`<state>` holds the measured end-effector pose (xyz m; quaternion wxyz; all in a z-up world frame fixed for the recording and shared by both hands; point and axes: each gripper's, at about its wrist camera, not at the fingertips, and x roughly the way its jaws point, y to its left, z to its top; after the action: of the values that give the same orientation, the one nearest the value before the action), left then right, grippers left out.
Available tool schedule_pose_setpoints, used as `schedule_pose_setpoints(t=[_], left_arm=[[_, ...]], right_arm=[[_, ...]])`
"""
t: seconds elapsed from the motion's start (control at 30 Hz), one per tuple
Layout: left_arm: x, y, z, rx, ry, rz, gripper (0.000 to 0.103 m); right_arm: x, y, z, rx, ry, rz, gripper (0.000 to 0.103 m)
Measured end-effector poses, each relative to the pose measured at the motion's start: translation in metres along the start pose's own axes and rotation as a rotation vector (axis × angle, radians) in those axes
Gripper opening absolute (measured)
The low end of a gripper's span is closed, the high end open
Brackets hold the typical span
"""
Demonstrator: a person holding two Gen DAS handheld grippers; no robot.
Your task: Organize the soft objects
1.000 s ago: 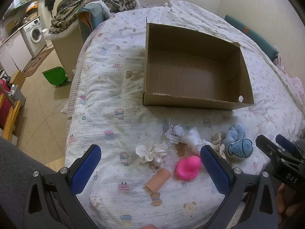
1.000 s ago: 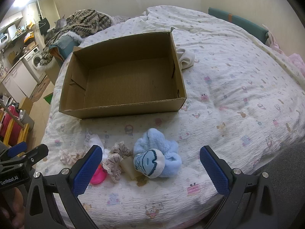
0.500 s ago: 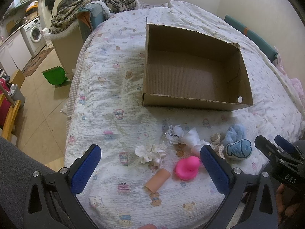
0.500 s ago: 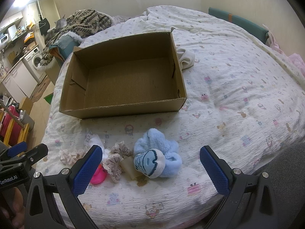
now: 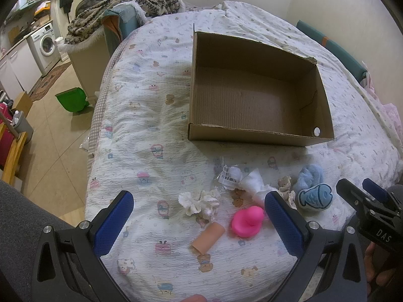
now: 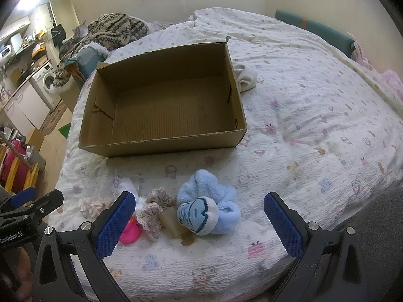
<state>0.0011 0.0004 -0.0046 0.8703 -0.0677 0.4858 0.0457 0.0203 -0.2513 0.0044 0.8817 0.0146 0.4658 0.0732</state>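
An empty cardboard box (image 5: 254,105) (image 6: 166,113) lies on the bed. In front of it sits a cluster of soft items: a pink rubber duck (image 5: 246,220) (image 6: 129,232), a white scrunchie (image 5: 199,202), a tan tube (image 5: 207,234), a white wad with a barcode bag (image 5: 233,176), a beige lace scrunchie (image 6: 153,211) and a blue fluffy fish toy (image 5: 313,196) (image 6: 206,207). My left gripper (image 5: 199,222) hovers open over the duck and tube. Wide apart, my right gripper (image 6: 200,222) is open just before the fish toy. Neither one holds anything.
The patterned bed quilt (image 6: 314,125) spreads wide to the right. A white cloth (image 6: 245,76) lies behind the box. Left of the bed are a knitted blanket pile (image 5: 121,7), a green bin (image 5: 71,99) and a washing machine (image 5: 46,45).
The left wrist view has shifted slightly, so the objects sit a little lower right. Both grippers stay open and nothing was picked up.
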Motion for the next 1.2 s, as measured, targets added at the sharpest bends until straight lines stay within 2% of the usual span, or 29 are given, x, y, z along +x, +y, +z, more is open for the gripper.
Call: schedule_pose_setpoints(t=[0.93, 1.2], left_arm=[[-0.0012, -0.0039, -0.0005, 0.002, 0.0, 0.0, 0.103], [0.003, -0.0054, -0.0001, -0.007, 0.028, -0.017, 0.103]], right_arm=[[0.0002, 0.0, 0.0001, 0.0, 0.0, 0.001, 0.103], [-0.0001, -0.0005, 0.0017, 0.014, -0.001, 0.012, 0.103]])
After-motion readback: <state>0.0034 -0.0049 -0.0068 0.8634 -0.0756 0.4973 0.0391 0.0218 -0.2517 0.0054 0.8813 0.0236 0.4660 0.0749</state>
